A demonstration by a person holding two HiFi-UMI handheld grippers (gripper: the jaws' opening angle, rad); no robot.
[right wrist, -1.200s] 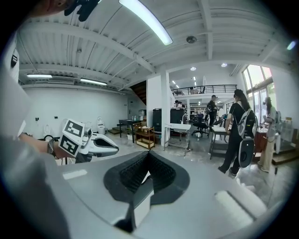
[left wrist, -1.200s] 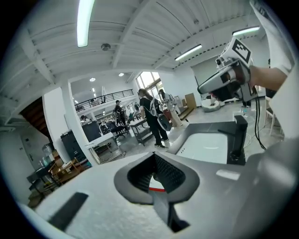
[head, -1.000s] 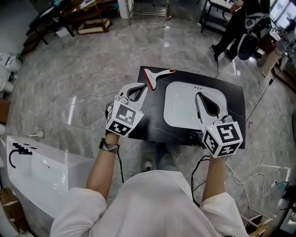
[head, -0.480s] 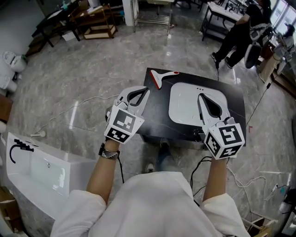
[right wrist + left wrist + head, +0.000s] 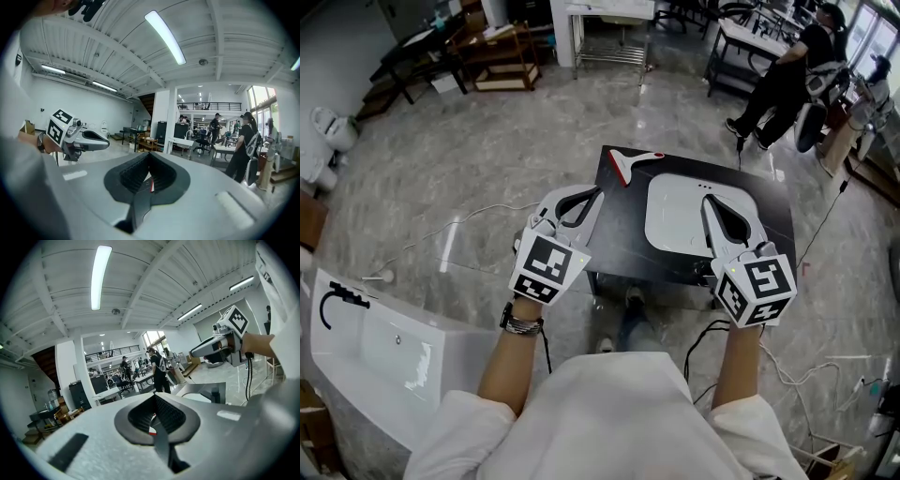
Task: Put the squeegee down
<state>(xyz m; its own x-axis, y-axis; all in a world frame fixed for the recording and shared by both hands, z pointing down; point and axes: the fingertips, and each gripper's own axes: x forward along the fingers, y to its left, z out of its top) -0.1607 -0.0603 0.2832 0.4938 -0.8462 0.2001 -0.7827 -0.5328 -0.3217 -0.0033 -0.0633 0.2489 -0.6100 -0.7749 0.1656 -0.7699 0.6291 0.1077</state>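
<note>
The squeegee (image 5: 629,161), in the head view, lies flat at the far left corner of the black table (image 5: 619,246), just beyond a white tray (image 5: 686,223) and apart from it. It is a small white T-shaped tool with a wide blade bar across one end and a touch of red at the tip of the handle. It looks light, with a stiff plastic handle and probably a soft blade lip. The handle is the place to grip it, since the blade edge would flex and slip. Nothing holds it, so the task appears done. The left gripper (image 5: 596,192) hangs over the table's left edge and the right gripper (image 5: 705,200) over the tray, both well short of the tool.

In the left gripper view, that gripper's (image 5: 154,396) jaws meet with nothing between them; the other gripper (image 5: 194,353) floats alongside.

In the right gripper view, its (image 5: 149,155) jaws are likewise pressed together and empty.
</note>
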